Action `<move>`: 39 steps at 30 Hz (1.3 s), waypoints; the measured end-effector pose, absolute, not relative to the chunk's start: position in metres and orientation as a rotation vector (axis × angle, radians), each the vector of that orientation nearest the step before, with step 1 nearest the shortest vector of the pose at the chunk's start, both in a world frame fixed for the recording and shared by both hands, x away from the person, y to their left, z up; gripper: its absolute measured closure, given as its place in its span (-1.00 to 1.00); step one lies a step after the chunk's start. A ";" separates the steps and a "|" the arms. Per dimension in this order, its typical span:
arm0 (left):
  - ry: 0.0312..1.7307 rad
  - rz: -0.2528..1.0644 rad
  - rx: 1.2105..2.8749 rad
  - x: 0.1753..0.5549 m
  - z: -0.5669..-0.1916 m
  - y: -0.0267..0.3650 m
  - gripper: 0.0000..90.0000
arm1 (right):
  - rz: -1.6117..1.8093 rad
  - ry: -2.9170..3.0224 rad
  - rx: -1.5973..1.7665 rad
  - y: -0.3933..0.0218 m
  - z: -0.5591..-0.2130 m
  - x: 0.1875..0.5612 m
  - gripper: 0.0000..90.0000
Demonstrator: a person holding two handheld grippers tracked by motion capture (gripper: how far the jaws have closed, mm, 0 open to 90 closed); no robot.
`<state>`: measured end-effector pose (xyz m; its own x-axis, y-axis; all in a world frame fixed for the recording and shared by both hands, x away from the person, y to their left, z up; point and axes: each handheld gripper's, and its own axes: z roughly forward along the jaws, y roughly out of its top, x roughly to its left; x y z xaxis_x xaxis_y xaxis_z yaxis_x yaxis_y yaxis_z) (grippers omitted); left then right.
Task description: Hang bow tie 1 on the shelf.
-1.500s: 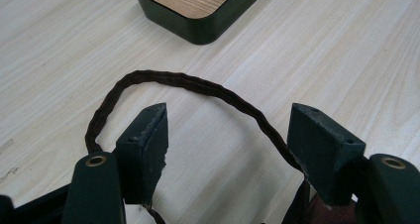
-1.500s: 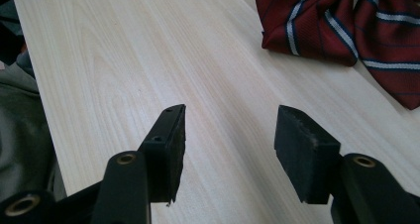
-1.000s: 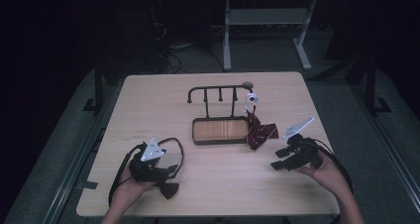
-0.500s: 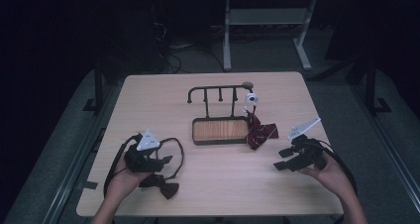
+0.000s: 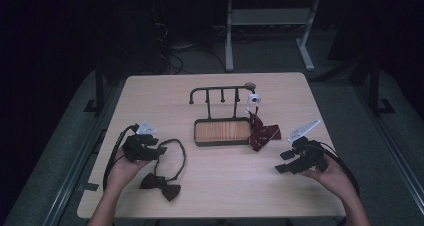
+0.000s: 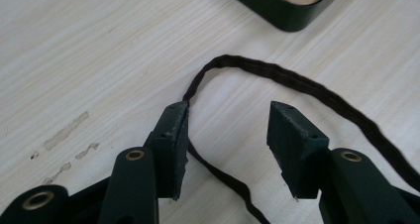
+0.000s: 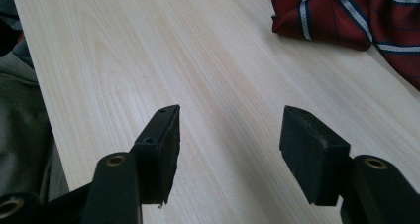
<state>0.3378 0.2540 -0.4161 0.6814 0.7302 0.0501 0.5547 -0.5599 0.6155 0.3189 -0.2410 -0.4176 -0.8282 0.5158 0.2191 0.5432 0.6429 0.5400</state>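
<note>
Nearest the counter's [image 5: 215, 201] front edge, toward its left corner, lies a dark bow tie [image 5: 160, 185], its thin strap [image 5: 176, 151] looping away from the bow toward the counter's middle. Just behind the bow, the left tongs [image 5: 161, 150] hover low over that strap. In the left gripper view the strap [image 6: 277, 75] runs up past the inner face of one jaw, arcs ahead of both tips and comes back outside the other. The jaws have just been closing, with a stretch of strap between them, but a clear gap remains and the pads do not press on it: released.

Near the front right corner, the right tongs [image 5: 283, 162] sit in the person's hand [image 5: 334, 178], jaws apart over bare wood and grasping nothing.

Farther back, near the counter's middle, stands a dark-rimmed wooden tray [image 5: 200, 138] with a black peg rack [image 5: 220, 90] rising from its far side. A red striped tie [image 5: 261, 134] lies crumpled against the tray's right end; in the right gripper view it [image 7: 341, 16] lies well ahead of the jaws. A small white object [image 5: 253, 100] hangs at the rack's right end.
</note>
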 end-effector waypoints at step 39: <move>1.085 0.328 2.429 0.356 -0.447 0.260 0.75 | -0.921 -2.844 -0.869 -0.234 -0.420 0.318 -0.11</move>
